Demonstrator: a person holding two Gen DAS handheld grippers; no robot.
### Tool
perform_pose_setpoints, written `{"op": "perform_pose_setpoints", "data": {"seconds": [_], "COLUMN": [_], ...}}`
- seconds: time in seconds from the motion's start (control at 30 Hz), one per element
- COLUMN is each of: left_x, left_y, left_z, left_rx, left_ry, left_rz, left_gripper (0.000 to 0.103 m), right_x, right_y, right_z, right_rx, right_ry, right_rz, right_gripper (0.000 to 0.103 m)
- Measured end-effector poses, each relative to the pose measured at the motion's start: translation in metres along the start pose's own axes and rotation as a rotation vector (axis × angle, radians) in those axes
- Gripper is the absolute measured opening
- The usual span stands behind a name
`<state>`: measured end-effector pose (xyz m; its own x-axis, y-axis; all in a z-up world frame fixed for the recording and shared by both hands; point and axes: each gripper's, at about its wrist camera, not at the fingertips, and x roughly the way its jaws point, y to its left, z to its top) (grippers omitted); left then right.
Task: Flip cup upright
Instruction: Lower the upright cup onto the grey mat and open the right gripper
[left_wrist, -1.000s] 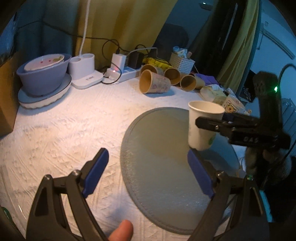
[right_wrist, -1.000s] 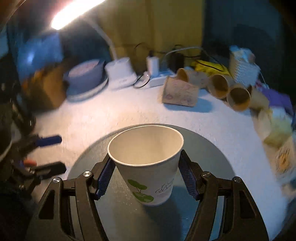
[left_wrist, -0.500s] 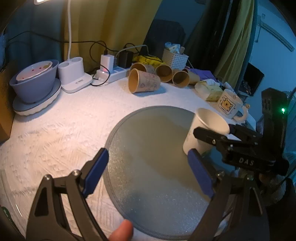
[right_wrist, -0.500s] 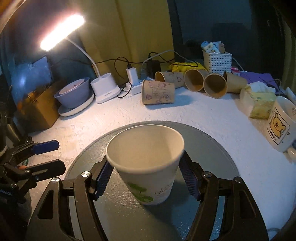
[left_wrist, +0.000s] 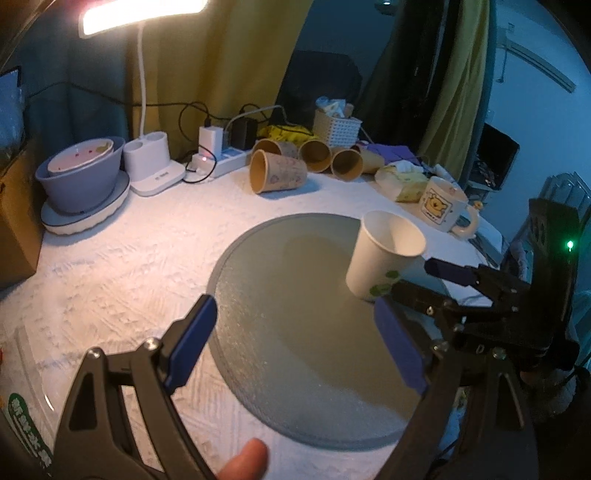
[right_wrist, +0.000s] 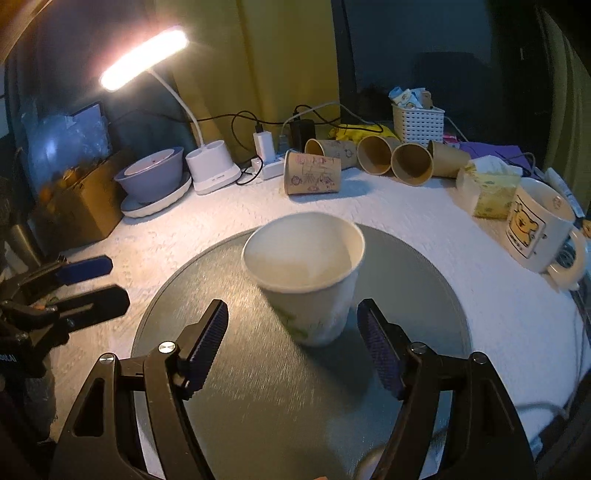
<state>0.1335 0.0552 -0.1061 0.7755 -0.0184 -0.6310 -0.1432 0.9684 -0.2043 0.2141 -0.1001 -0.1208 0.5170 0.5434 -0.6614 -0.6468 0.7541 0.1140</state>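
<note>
A white paper cup (right_wrist: 308, 275) with a green print stands mouth up on the round grey mat (right_wrist: 258, 387), slightly tilted and blurred. It also shows in the left wrist view (left_wrist: 382, 262) near the mat's right edge (left_wrist: 295, 332). My right gripper (right_wrist: 295, 343) is open, its pads just behind the cup on either side and apart from it. It shows from the side in the left wrist view (left_wrist: 428, 275). My left gripper (left_wrist: 295, 343) is open and empty over the mat's near left part.
Several brown paper cups (right_wrist: 373, 162) lie on their sides at the back. A bear mug (right_wrist: 539, 225) and tissue pack (right_wrist: 487, 192) stand at the right. A purple bowl on a plate (left_wrist: 81, 184), lamp base (left_wrist: 151, 170) and power strip (left_wrist: 221, 162) sit at the back left.
My right gripper has opened and drawn back from the cup, which now stands free on the mat. The left gripper stayed open and shifted its view a little.
</note>
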Motion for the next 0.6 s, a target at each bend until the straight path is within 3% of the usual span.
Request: {"op": "perform_pose_setpoints", "data": {"seconds": [0.3, 0.6], "left_x": [-0.030, -0.060], "left_y": [-0.011, -0.027], "left_z": [-0.009, -0.019], "left_rx": [0.025, 0.074], "left_ry": [-0.064, -0.125], "left_rz": [0.051, 0.018], "left_gripper": [0.088, 0.088], "right_x": [-0.039, -0.083], "right_y": [0.013, 0.025], "right_z": [-0.023, -0.036], "right_rx": [0.040, 0.067], "right_ry": [0.013, -0.008], "right_rz": [-0.064, -0.137], "right_gripper": [0.075, 0.075]}}
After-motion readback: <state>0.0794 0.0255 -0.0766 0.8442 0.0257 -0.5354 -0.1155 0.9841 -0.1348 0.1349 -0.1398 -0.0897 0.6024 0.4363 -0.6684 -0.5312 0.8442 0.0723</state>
